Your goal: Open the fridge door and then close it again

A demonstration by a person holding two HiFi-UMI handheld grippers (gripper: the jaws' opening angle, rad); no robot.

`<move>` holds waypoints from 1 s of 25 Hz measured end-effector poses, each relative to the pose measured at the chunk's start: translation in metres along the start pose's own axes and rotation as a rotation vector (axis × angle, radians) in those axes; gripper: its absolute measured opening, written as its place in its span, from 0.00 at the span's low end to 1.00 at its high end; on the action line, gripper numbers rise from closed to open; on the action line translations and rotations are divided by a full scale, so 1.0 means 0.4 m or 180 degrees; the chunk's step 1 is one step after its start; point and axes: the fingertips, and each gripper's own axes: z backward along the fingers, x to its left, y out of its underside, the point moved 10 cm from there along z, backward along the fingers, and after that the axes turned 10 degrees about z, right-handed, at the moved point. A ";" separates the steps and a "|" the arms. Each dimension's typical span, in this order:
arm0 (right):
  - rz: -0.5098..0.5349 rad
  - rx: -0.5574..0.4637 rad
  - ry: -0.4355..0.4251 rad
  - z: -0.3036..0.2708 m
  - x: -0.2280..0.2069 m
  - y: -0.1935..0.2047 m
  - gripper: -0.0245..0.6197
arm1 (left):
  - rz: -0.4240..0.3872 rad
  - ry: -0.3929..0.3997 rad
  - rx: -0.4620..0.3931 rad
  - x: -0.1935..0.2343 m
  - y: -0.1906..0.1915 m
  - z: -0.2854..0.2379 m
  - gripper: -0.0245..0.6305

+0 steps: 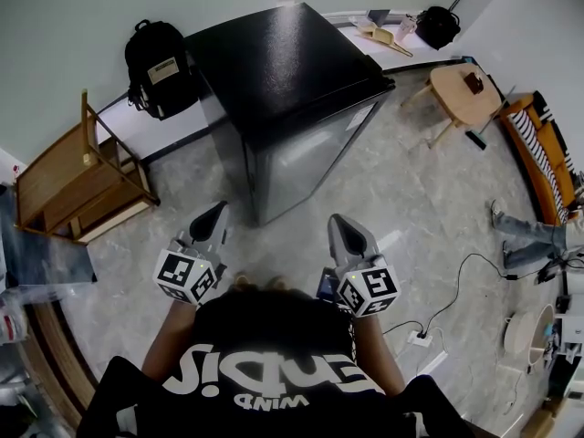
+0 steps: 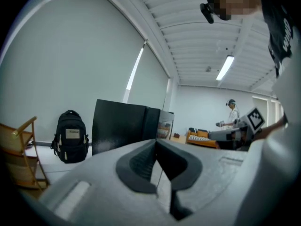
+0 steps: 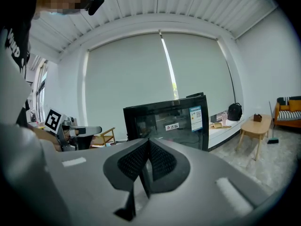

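A small black fridge point(image 1: 283, 80) stands on the floor in front of me, its glass door point(image 1: 310, 158) closed and facing me. In the head view my left gripper point(image 1: 219, 210) and right gripper point(image 1: 336, 219) hover side by side short of the door, both pointing at it and touching nothing. The left gripper view shows its jaws point(image 2: 156, 142) shut and empty, with the fridge point(image 2: 127, 124) beyond. The right gripper point(image 3: 149, 142) is also shut with nothing in it, the fridge door point(image 3: 169, 121) straight ahead.
A black backpack point(image 1: 160, 67) leans on the wall left of the fridge, beside a wooden chair point(image 1: 78, 185). At the right are a round wooden table point(image 1: 465, 94), a sofa point(image 1: 547, 153), another person's legs point(image 1: 529, 235), and a power strip with cables point(image 1: 420, 338) on the floor.
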 end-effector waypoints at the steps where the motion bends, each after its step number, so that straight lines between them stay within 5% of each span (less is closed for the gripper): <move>1: -0.0003 -0.0009 0.0002 0.001 0.000 0.000 0.03 | -0.0009 0.0005 0.0003 -0.003 -0.001 0.000 0.04; 25: 0.0049 -0.0039 -0.0011 0.035 0.031 -0.013 0.03 | 0.0000 -0.0146 0.0115 -0.030 -0.003 0.030 0.04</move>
